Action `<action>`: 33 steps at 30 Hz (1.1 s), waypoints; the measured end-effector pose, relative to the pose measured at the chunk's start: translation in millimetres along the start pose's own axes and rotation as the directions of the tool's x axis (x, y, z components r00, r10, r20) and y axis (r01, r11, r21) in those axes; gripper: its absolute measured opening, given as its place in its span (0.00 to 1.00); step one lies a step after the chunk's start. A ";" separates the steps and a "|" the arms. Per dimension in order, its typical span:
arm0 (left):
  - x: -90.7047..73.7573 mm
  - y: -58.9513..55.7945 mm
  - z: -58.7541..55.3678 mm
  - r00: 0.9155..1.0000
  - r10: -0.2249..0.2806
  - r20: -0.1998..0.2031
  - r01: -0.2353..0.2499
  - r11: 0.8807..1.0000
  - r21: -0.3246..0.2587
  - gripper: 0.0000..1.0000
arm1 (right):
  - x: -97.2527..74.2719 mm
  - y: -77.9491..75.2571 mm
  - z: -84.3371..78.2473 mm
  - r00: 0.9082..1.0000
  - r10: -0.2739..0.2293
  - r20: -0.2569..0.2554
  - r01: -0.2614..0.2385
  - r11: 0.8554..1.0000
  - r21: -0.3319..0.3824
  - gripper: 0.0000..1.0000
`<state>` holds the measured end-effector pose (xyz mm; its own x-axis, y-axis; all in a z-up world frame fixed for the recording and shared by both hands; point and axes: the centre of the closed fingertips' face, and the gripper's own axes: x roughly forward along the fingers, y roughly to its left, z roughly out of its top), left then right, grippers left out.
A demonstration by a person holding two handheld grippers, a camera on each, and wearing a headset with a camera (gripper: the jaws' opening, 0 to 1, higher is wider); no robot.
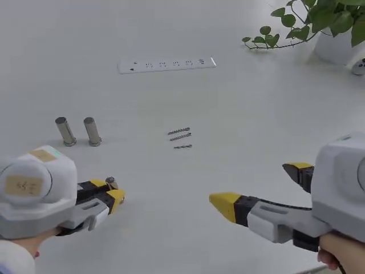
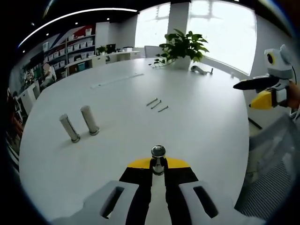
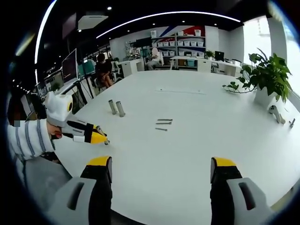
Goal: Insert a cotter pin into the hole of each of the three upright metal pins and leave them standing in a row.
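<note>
Left tool [image 2: 158, 165] grips a metal pin [image 2: 158, 152], shaft hidden.

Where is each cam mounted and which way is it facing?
Head view: on the headset, looking forward and down at the table; left gripper and right gripper enter from below.
Left gripper view: on the left gripper, along jaws shut on a metal pin, facing two upright pins; right gripper at right.
Right gripper view: on the right gripper, jaws open, facing across the table; left gripper, striped sleeve at left.
Shared: all see the upright pins and cotter pins.
</note>
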<state>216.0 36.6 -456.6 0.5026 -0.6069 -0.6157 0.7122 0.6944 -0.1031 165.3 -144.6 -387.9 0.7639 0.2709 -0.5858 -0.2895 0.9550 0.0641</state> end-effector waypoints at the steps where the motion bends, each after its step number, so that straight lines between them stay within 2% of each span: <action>1: 0.6 -0.9 -0.3 1.000 -0.001 -0.002 0.001 1.000 -0.002 0.05 | 0.6 1.4 0.7 1.000 0.005 0.003 -0.005 1.000 -0.012 0.88; 5: 3.5 -5.2 -2.7 1.000 -0.006 -0.010 0.007 1.000 0.004 0.05 | 2.2 8.3 5.8 0.999 0.033 0.031 -0.031 0.998 -0.051 0.93; 10: 8.9 -10.4 -4.9 1.000 -0.015 -0.017 0.015 1.000 -0.006 0.05 | 5.0 15.6 9.2 0.996 0.068 0.051 -0.065 0.996 -0.055 0.97; 18: 12.5 -14.7 -7.3 1.000 -0.018 -0.024 0.018 1.000 0.007 0.05 | 7.9 20.2 8.7 0.994 0.098 0.050 -0.095 0.994 -0.063 0.98; 20: 12.7 -15.1 -8.3 0.999 -0.021 -0.026 0.022 1.000 0.014 0.05 | 9.4 19.7 5.6 0.995 0.098 0.030 -0.096 0.994 -0.061 0.98; 24: 13.1 -15.5 -13.6 0.999 -0.020 -0.048 0.022 0.999 0.037 0.05 | 10.1 19.7 4.0 0.995 0.099 0.027 -0.097 0.993 -0.067 0.98; 33: 13.6 -19.1 -11.9 0.999 -0.024 -0.026 0.025 0.999 0.041 0.05 | 11.4 21.7 0.2 0.993 0.113 0.014 -0.112 0.992 -0.062 0.98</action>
<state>203.4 19.7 -472.3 0.4722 -0.6134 -0.6331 0.7442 0.6623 -0.0866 167.8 -120.8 -393.0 0.7343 0.3790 -0.5632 -0.4086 0.9093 0.0791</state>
